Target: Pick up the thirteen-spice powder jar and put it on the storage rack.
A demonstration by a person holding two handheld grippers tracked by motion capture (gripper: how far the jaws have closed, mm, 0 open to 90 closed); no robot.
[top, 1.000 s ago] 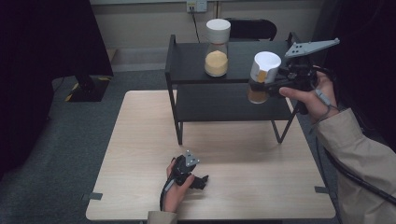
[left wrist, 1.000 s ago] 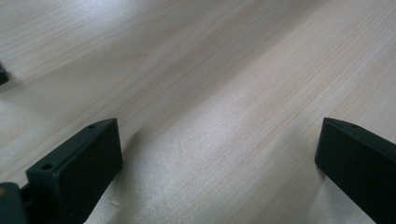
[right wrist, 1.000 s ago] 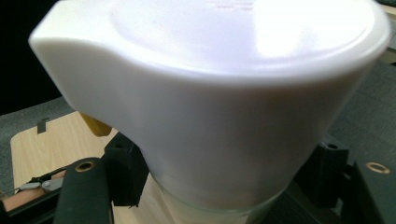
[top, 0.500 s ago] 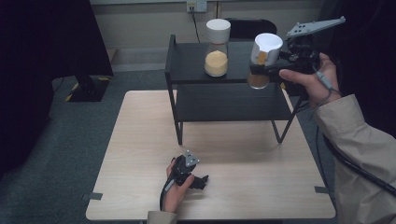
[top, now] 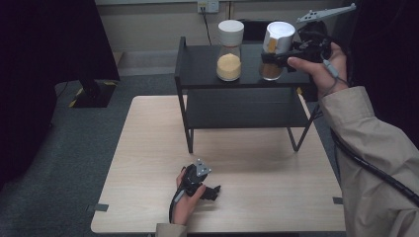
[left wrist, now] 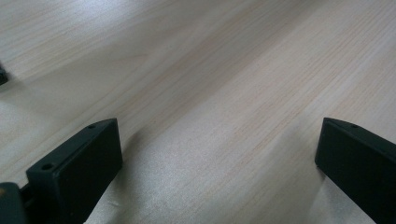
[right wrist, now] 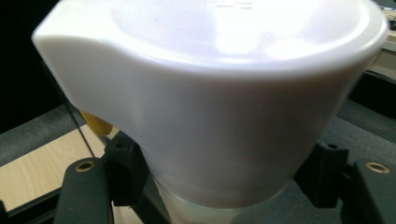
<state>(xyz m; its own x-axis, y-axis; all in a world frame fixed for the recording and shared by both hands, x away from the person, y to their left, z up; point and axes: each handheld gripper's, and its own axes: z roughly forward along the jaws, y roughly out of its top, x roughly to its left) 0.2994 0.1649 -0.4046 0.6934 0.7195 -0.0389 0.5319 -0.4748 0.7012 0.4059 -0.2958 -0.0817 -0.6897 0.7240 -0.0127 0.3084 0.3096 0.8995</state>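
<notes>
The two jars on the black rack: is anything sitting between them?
No. In the high view, bare shelf top separates the yellow-filled jar from the brown-filled jar held in the right gripper.

Bare table [top: 276,197] before shelf rack [top: 242,103]

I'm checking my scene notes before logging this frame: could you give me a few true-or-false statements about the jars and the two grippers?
1. The right gripper grips a white-lidded jar just below its lid. True.
2. The left gripper is shut on a jar. False: its fingers are wide apart over the bare table.
3. A jar of yellow grains stands on the top of the black shelf. True.
4. The yellow-grain jar has no lid. False: it has a white lid.
</notes>
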